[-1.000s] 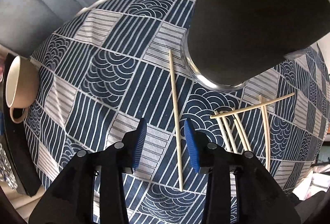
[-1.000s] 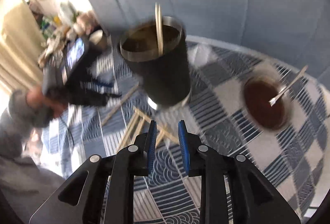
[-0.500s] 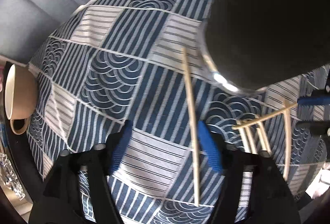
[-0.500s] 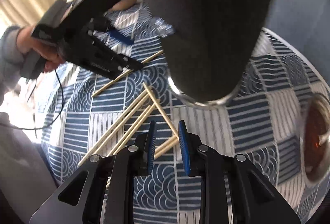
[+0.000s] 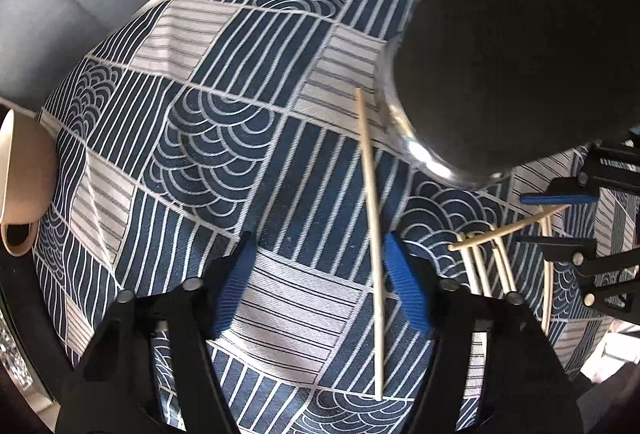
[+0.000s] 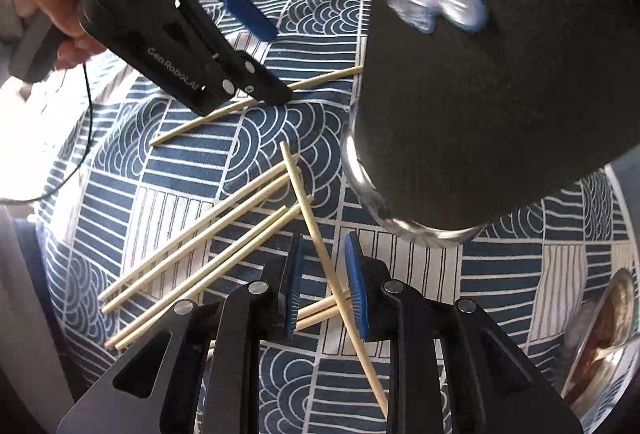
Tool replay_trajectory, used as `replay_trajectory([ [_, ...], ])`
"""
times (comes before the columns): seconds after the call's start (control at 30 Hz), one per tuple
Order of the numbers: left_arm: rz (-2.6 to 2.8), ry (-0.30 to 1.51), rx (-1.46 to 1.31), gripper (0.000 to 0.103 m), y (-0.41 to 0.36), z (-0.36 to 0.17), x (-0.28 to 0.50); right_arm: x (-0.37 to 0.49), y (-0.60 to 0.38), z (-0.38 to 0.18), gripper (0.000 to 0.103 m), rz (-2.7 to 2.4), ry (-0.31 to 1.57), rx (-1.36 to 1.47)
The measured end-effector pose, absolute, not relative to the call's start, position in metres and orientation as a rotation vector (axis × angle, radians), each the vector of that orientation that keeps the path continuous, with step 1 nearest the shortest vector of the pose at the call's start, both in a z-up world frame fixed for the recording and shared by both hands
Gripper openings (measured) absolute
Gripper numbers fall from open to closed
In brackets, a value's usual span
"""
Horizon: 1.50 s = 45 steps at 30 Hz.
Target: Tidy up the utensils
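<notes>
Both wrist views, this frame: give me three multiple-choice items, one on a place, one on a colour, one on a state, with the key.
1. Where does the lone pale wooden chopstick lie relative to the left tongs?
A. between the two fingers, nearer the right-hand one
B. outside both fingers
C. inside the cup

2. What colour are the pads of the right tongs?
A. red
B. blue
C. white

3. What state are the left tongs in?
A. shut on a chopstick
B. shut on nothing
C. open

Key: 1 A, the stick runs through the gap close to the right-hand pad on the blue and white patterned tablecloth. 2 B, both ribbed pads are blue. 3 C, a wide gap shows between the fingers, with the chopstick lying flat on the cloth.
</notes>
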State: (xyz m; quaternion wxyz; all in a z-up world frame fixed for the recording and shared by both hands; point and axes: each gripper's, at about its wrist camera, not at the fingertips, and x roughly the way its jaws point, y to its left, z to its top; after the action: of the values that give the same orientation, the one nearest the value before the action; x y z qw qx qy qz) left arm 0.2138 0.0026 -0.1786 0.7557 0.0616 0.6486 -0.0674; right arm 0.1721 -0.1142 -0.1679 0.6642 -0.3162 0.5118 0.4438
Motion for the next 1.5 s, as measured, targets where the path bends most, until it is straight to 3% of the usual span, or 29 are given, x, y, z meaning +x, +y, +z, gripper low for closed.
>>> replay_trajectory([
  [0.03,-0.16,1.413,0.144,0.054,-0.004,-0.176,0.212,0.171,-0.113,-0.169,0.016,1.001,1.162,-0.717],
  [0.1,-0.178,1.415,0.157,0.035,-0.023,-0.168,0.205,0.169,-0.11,-0.171,0.005,0.989,1.179,-0.73],
  [0.13,-0.187,1.421,0.156,0.029,-0.027,-0.168,0.204,0.167,-0.108,-0.171,0.005,0.977,1.189,-0.738],
  [0.17,-0.201,1.43,0.157,0.014,-0.027,-0.167,0.204,0.164,-0.106,-0.171,0.005,0.964,1.195,-0.751],
  [0.23,-0.221,1.444,0.144,0.006,-0.021,-0.163,0.201,0.16,-0.105,-0.162,0.005,0.964,1.172,-0.721],
  [0.6,-0.214,1.457,0.108,0.005,-0.015,-0.148,0.157,0.151,-0.143,-0.098,0.005,0.999,1.112,-0.318],
  [1.03,-0.146,1.241,0.182,0.005,-0.012,-0.046,0.158,0.163,-0.188,-0.004,0.005,0.932,0.883,-0.158],
  [1.5,-0.12,0.999,0.246,0.005,-0.043,0.04,0.198,0.206,-0.198,0.06,0.005,0.873,0.666,0.165],
])
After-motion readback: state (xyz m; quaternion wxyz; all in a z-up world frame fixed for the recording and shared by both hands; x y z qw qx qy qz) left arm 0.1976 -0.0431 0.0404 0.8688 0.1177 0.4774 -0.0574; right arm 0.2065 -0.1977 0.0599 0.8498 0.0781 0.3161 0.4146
